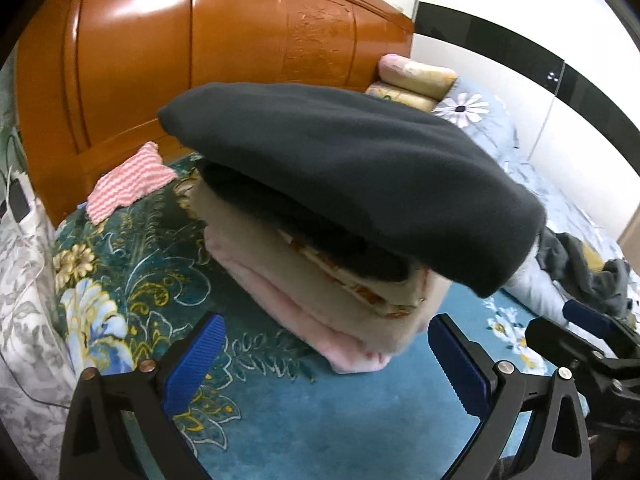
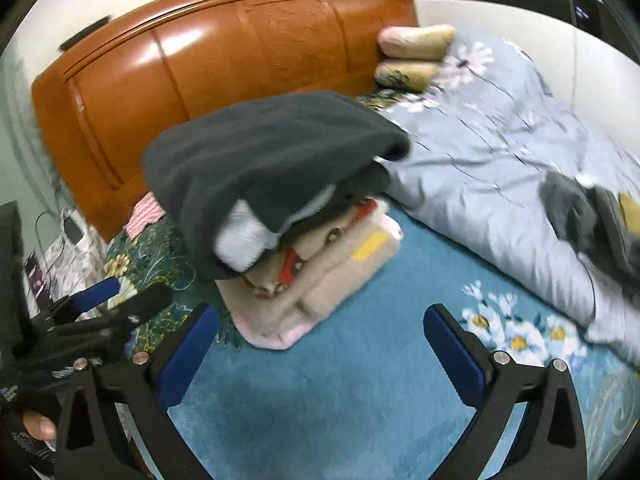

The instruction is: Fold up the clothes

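Note:
A folded dark grey garment [image 1: 352, 176] lies on top of a stack of folded clothes [image 1: 328, 288] on the teal floral bedspread [image 1: 280, 408]; beige and pink layers show below it. The stack also shows in the right wrist view [image 2: 320, 276], with the dark garment [image 2: 264, 160] overhanging it. My left gripper [image 1: 324, 364] is open and empty, just in front of the stack. My right gripper [image 2: 320, 356] is open and empty, also in front of the stack. Each gripper shows at the edge of the other's view.
An orange wooden headboard [image 1: 200, 48] stands behind the stack. A pink striped cloth [image 1: 128, 180] lies at its foot. A grey-blue quilt [image 2: 500, 160] with crumpled dark clothes [image 2: 588, 216] lies to the right. Pillows [image 2: 416, 52] sit at the back.

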Demonstrator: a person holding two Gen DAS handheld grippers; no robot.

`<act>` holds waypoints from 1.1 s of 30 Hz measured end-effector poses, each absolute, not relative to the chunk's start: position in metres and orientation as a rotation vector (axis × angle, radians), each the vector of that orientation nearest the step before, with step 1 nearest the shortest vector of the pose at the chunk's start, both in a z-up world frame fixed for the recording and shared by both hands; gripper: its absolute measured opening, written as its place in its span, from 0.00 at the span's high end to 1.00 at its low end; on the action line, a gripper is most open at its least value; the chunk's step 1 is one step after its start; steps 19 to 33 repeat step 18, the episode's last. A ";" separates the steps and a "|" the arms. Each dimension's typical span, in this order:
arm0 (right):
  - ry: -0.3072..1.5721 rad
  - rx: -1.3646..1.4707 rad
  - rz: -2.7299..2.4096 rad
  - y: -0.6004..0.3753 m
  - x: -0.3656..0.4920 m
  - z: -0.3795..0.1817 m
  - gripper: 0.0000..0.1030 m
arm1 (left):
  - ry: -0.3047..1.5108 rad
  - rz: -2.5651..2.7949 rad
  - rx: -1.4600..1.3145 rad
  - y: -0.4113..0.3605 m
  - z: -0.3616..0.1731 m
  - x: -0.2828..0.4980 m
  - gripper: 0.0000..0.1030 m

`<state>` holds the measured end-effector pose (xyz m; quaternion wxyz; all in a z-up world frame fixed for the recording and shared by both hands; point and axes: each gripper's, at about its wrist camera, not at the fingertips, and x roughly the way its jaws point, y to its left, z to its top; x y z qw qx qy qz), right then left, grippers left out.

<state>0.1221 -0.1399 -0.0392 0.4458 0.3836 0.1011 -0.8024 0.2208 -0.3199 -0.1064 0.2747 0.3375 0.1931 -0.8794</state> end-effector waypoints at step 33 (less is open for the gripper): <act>0.309 0.908 -1.991 -0.154 0.136 -0.061 0.00 | 0.475 -2.299 0.869 -0.320 -0.124 0.220 0.00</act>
